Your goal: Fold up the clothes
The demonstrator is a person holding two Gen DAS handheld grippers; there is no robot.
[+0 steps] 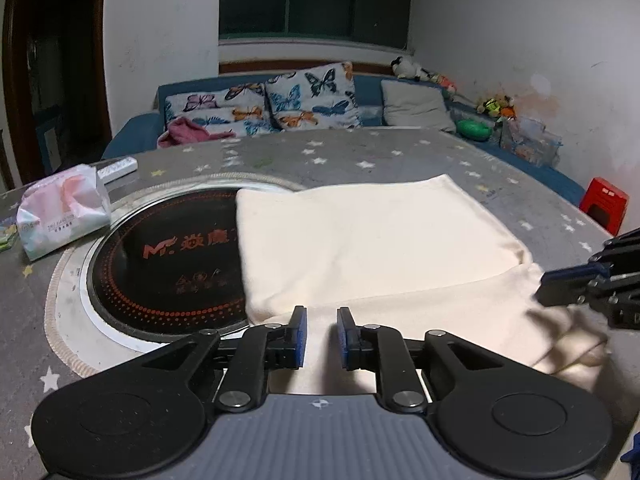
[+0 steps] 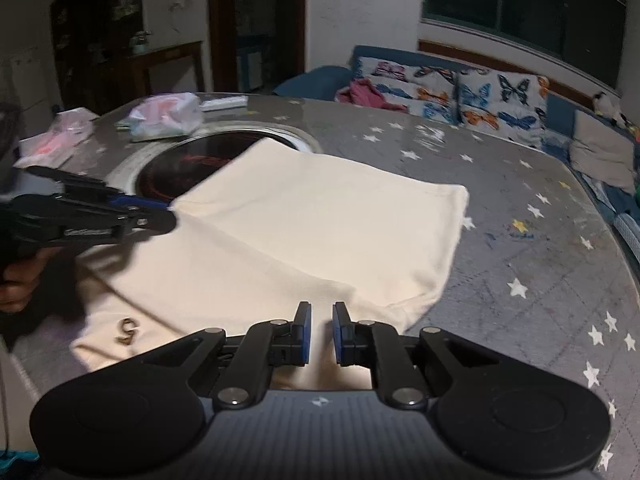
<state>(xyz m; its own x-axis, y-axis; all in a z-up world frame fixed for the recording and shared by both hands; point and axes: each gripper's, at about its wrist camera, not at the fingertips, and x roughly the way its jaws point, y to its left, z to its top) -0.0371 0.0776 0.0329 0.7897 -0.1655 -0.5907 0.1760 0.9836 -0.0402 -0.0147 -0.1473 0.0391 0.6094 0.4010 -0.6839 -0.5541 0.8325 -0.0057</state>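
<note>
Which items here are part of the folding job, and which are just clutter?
Job:
- cream garment, part folded on the table
- left gripper, open over its near edge
- right gripper, open over its near edge

Lying about:
- tissue pack
- remote
- round cooktop, partly under the garment
- butterfly cushions on the sofa
- red stool

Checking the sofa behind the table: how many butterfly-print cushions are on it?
2 butterfly cushions: the left butterfly cushion beside the pink cloth, the right butterfly cushion next to it. More could be hidden behind them.
</note>
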